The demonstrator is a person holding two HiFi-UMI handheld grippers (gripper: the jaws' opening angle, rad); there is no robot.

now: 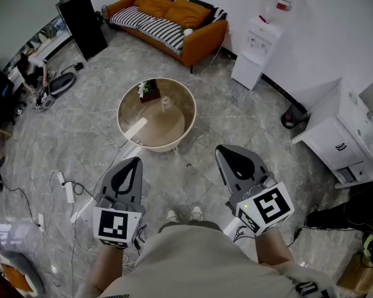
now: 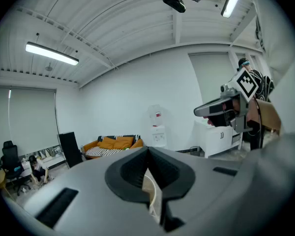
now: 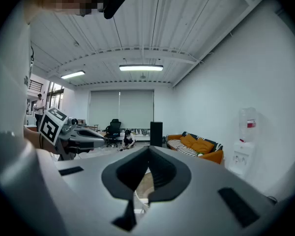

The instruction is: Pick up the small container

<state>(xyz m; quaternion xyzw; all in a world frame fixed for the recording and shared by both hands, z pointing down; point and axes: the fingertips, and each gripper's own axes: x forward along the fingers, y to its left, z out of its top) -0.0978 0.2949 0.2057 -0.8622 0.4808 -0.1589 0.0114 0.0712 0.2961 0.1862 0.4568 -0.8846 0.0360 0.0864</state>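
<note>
Both tools are held out in front of the person, well short of the round tabletop (image 1: 155,146). The left tool (image 1: 134,164) has its jaws pressed together on nothing, and the right tool (image 1: 226,154) looks closed and empty too. The small container (image 1: 166,103), a little clear thing, stands near the middle of the tabletop, a bit toward its far edge. A potted plant (image 1: 148,90) stands close beside it at the far left edge, and a pale flat strip (image 1: 135,129) lies toward the near left edge.

To my eye the trouble could come three ways. A tool that arrives with its jaws closed would just push the container along or tip it. The container is see-through and probably light, so it's easy to misjudge and nudge. A wide swing from the left could also clip the plant.

The tabletop is low, so the person will have to step in and reach down. White cables and a power strip (image 1: 67,188) trail across the grey marbled floor (image 1: 193,179) near their feet, which I reckon could trip them.

Around the room are an orange sofa (image 1: 174,23), a water dispenser (image 1: 258,45), a white cabinet (image 1: 345,135) and a tall black box (image 1: 82,23). Someone is crouching by the left wall (image 1: 34,73).
</note>
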